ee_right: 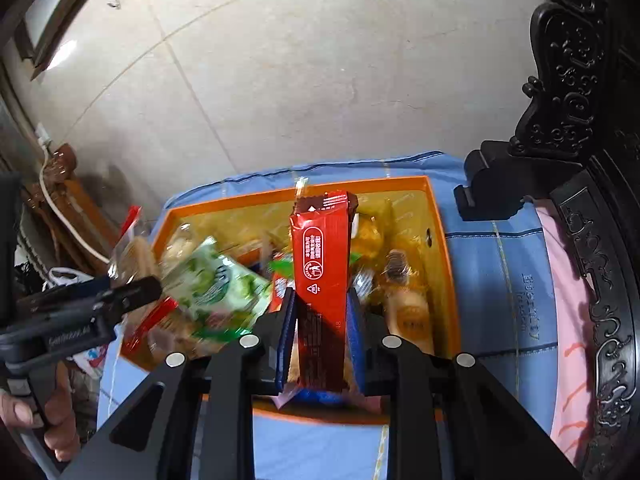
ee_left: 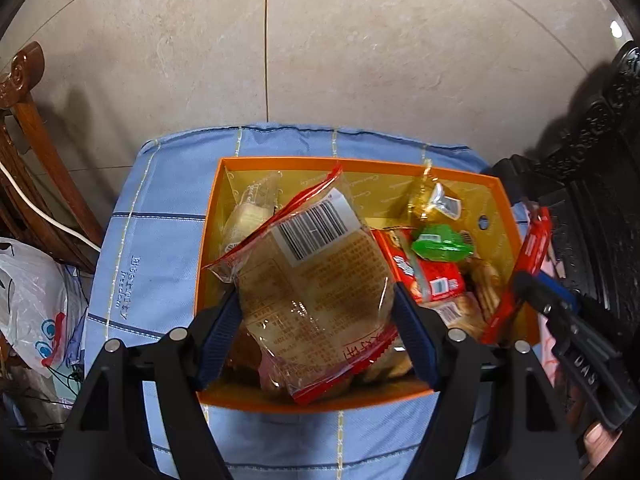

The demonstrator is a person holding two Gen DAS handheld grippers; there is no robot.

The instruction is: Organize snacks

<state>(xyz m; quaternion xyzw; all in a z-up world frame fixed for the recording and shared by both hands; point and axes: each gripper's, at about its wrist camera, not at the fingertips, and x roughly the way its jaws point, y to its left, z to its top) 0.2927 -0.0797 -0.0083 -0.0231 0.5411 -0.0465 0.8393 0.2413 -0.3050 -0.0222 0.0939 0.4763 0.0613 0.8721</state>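
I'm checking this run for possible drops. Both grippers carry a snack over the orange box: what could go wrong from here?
The left gripper pinches only the lower part of the clear biscuit bag, so it might slip or swing. The right gripper holds the tall red bar low; it could tip. The orange box looks crowded.

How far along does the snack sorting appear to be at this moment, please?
Done: several snacks lie in the orange box. In hand: the left tool grips a clear pastry packet, and the right tool a red bar, both over the box. Left: releasing them.
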